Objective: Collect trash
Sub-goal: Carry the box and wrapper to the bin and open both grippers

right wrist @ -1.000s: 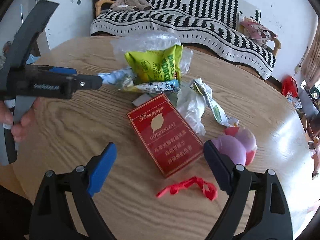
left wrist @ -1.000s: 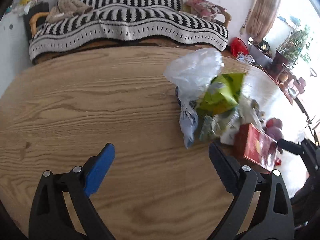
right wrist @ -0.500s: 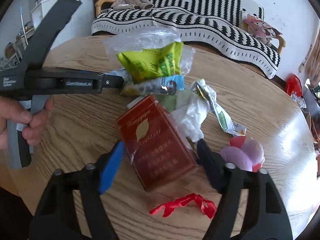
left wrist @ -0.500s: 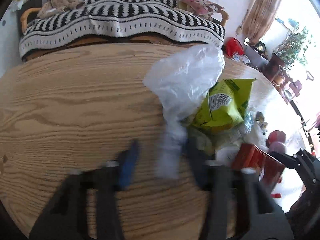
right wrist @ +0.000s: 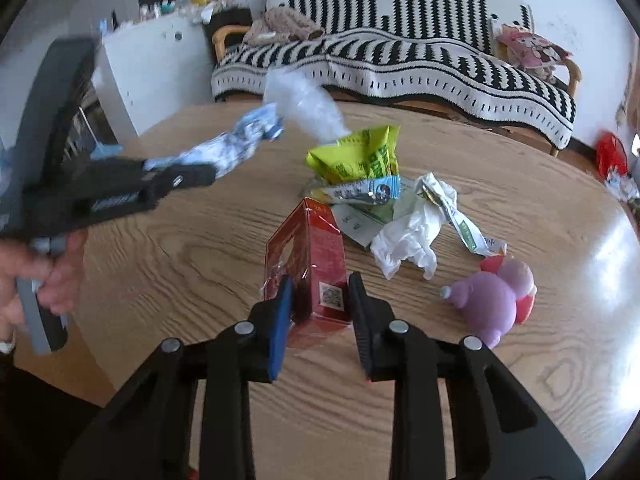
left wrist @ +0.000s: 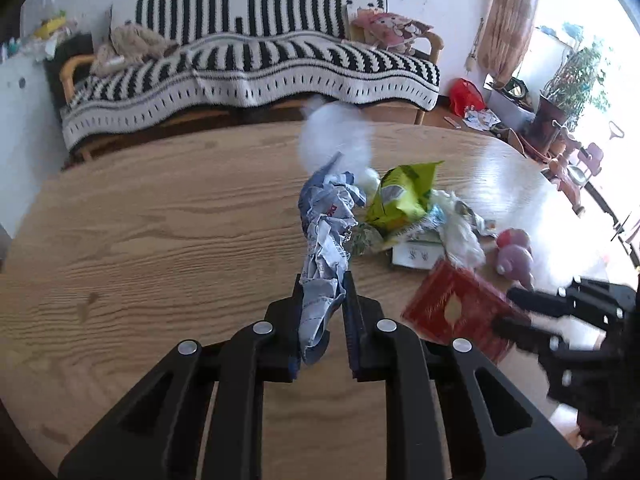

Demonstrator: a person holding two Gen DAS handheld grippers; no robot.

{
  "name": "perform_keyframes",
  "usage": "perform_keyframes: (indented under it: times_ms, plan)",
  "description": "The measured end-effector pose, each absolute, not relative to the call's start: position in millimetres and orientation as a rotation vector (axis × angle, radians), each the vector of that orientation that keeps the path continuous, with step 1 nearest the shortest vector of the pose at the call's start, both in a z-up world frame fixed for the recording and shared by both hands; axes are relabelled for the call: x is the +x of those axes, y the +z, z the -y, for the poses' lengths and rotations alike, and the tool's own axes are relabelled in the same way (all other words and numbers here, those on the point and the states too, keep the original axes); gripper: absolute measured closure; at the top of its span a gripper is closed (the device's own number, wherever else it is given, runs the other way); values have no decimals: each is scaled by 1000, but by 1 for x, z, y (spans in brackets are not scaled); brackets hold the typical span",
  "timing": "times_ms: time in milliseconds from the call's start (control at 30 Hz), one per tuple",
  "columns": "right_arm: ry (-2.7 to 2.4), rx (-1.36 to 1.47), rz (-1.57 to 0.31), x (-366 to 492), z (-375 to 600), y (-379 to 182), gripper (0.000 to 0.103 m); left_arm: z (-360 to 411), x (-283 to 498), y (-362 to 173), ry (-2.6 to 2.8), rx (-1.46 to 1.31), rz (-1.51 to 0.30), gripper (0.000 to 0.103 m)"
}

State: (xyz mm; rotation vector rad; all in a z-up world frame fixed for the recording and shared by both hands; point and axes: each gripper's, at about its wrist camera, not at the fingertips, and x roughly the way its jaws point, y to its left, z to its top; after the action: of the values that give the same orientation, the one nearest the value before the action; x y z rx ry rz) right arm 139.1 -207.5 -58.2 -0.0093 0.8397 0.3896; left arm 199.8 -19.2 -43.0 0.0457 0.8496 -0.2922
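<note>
My left gripper (left wrist: 323, 285) is closing on a crumpled blue-and-white wrapper (left wrist: 326, 240); its pads press the wrapper's lower end. A clear plastic bag (left wrist: 336, 136) trails from the wrapper's far end, off the wooden table (left wrist: 160, 220). The right wrist view shows the same wrapper (right wrist: 240, 140) sticking out of the left gripper (right wrist: 196, 176), held by a hand. My right gripper (right wrist: 318, 286) is closing on a red cigarette box (right wrist: 312, 240), which stands tilted on edge between the pads. The red box (left wrist: 452, 308) also shows at the right of the left wrist view.
A green snack bag (right wrist: 360, 156), a blue-ended sachet (right wrist: 360, 194), a white tissue (right wrist: 412, 236) and a torn wrapper (right wrist: 460, 220) lie mid-table. A purple-and-pink toy (right wrist: 496, 300) sits to the right. A striped sofa (left wrist: 248, 68) stands behind the table.
Both grippers went from wide open to closed on trash. The left took the blue-white wrapper and lifted it with the clear bag. The right took the red box and tipped it up on edge.
</note>
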Motion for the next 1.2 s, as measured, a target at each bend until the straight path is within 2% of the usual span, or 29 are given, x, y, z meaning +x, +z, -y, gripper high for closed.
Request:
perform_keyframes:
  times_ms: [267,533,867,1200]
  plan:
    - [350,104,-816,110,231,-40,75,22,156,-12,-295,48,-803,87]
    - [252,159,-781,75,287,-24,76,72,137,-12,-356,95,-798,87]
    - [-87,299,-729,-7,439,-15,76,220,107,-16,-631,189,-782,87]
    - [-481,484,-750,-133,588,-55,76,379,34,-44,-968,249,-829,87]
